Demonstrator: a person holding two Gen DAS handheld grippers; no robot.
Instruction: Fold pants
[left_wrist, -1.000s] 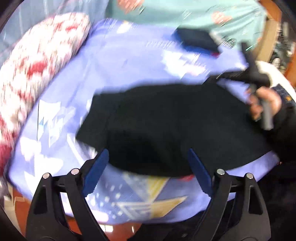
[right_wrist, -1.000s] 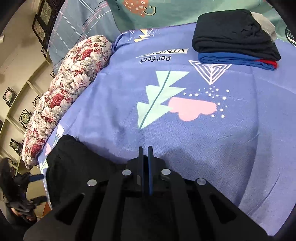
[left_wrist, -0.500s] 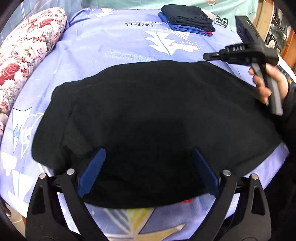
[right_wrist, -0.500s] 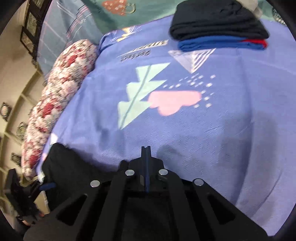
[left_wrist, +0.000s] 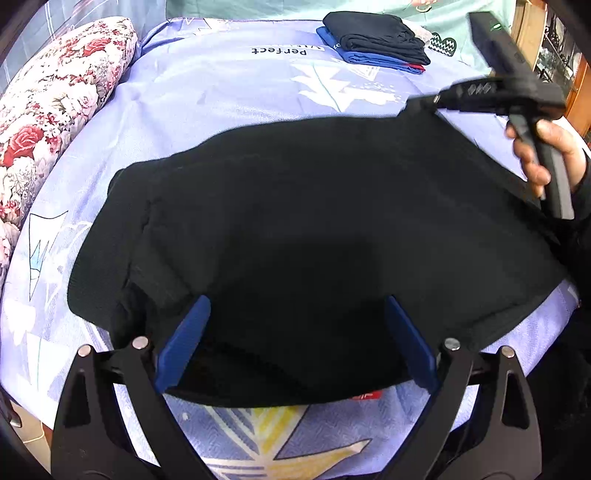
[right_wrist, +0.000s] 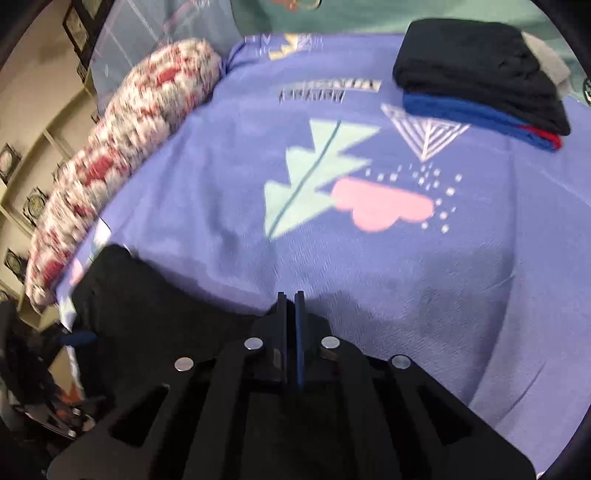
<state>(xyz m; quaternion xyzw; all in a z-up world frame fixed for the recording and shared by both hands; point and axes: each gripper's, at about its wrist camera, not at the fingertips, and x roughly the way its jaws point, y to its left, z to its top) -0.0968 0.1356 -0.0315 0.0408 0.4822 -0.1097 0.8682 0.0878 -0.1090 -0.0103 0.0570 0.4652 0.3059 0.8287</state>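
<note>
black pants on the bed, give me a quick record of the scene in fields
pants: black pants spread flat on the purple bedsheet
left gripper: left gripper open, jaws wide above the near edge of the pants, nothing held
right gripper: right gripper shut at the pants' far edge; whether it pinches cloth cannot be told
stack: folded clothes, black on blue, at the far end
pillow: floral pillow along the left side

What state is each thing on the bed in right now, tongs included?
Black pants: spread on the bedsheet, not yet fully folded.
Left tongs: open above the pants' near edge, gripping nothing.
Right tongs: shut on the pants' far corner.
Stack of clothes: folded, at the far end.
Floral pillow: lying along the bed's edge.
</note>
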